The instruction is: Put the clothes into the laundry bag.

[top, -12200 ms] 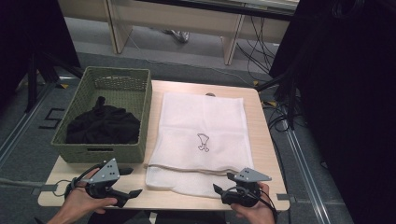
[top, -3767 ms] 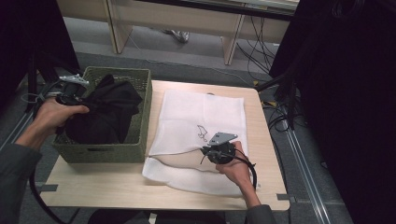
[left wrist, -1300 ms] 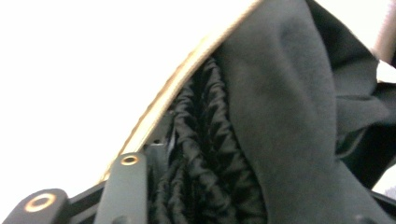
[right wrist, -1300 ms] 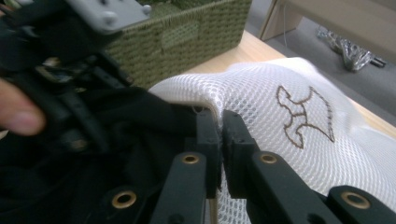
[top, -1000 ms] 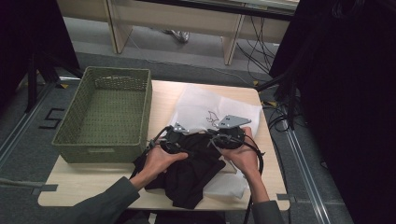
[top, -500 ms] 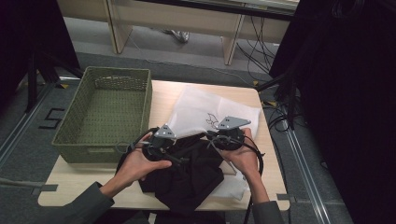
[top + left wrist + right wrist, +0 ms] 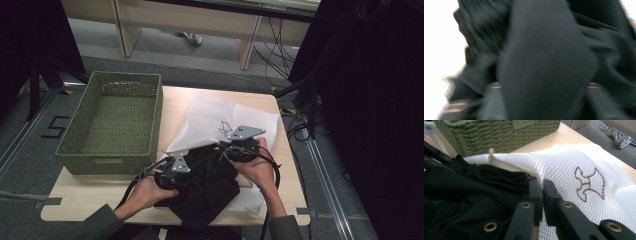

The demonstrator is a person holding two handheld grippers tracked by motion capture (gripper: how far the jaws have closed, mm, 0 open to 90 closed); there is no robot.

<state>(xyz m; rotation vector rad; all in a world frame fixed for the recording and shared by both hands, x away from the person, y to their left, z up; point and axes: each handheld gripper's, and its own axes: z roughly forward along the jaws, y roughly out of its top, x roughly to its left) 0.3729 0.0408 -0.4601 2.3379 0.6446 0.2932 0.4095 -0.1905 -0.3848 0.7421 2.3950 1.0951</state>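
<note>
My right gripper (image 7: 235, 150) is pinched tight on the rim of the white mesh bag (image 7: 220, 117), holding its mouth up near the middle of the table (image 7: 75, 192). My left gripper (image 7: 172, 175) has just been closing, and a fat fold of the black garment (image 7: 210, 187) bulges between its jaws; the view there is blurred, so I judge it gripped rather than sure. The garment lies at the table's front edge, partly tucked into the bag's mouth. It is soft, limp and light, likely to sag and catch on the mesh, so I would bunch it and take thick folds. The empty basket (image 7: 112, 120) crowds the left side; the front edge is close.
</note>
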